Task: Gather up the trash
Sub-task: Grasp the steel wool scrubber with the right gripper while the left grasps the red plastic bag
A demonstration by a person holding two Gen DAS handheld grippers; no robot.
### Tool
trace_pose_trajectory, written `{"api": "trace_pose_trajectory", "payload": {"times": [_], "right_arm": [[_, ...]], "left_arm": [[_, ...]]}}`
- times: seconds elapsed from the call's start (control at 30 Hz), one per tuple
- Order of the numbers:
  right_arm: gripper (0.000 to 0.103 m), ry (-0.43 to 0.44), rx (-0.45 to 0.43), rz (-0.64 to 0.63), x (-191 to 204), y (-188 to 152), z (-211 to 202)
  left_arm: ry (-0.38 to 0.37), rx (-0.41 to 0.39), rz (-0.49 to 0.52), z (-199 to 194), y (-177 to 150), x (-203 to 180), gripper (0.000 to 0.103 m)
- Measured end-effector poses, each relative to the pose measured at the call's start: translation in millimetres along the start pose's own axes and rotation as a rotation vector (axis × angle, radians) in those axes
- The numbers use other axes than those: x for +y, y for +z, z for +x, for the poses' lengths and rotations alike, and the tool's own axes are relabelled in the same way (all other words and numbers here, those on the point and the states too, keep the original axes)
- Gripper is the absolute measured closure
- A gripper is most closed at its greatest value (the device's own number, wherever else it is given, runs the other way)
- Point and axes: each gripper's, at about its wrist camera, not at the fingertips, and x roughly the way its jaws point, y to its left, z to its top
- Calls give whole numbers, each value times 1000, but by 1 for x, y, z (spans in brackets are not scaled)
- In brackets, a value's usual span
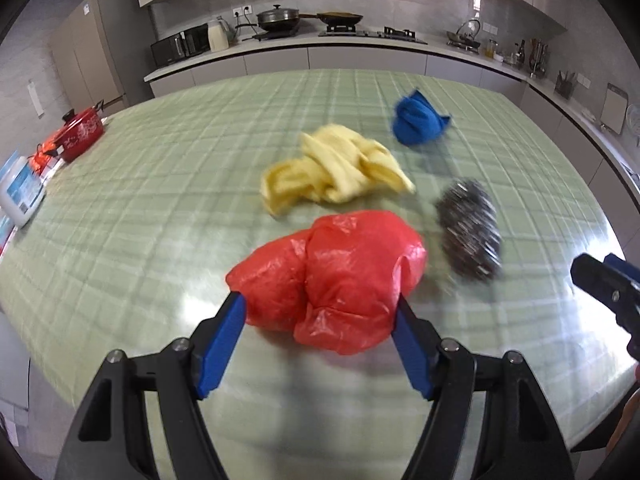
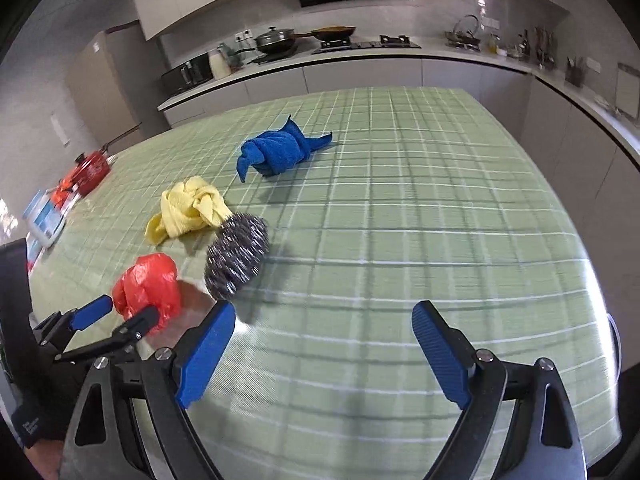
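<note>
Collection is at an early stage: no item appears bagged or removed. The left gripper (image 1: 320,312) brackets the red plastic bag (image 1: 332,276) on the table (image 1: 140,200); whether its pads press the bag or just flank it is unclear through the blur. The right gripper (image 2: 324,340) stands wide open and empty. The steel scourer (image 2: 236,258) lies just beyond its left finger, the yellow cloth (image 2: 186,208) and blue cloth (image 2: 280,152) further ahead. Nothing blocks either gripper.
</note>
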Motion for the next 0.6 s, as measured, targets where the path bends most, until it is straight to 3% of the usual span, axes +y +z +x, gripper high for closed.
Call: {"api": "trace_pose_trajectory", "payload": {"times": [0.2, 0.53, 0.6], "right_arm": [[11, 1, 6, 46, 29, 15, 26], [11, 1, 60, 82, 51, 29, 78], [18, 7, 60, 96, 50, 28, 83]], "left_arm": [[-55, -14, 33, 15, 21, 20, 30], [-173, -13, 122, 35, 34, 16, 28], [-204, -14, 113, 36, 35, 19, 32]]}}
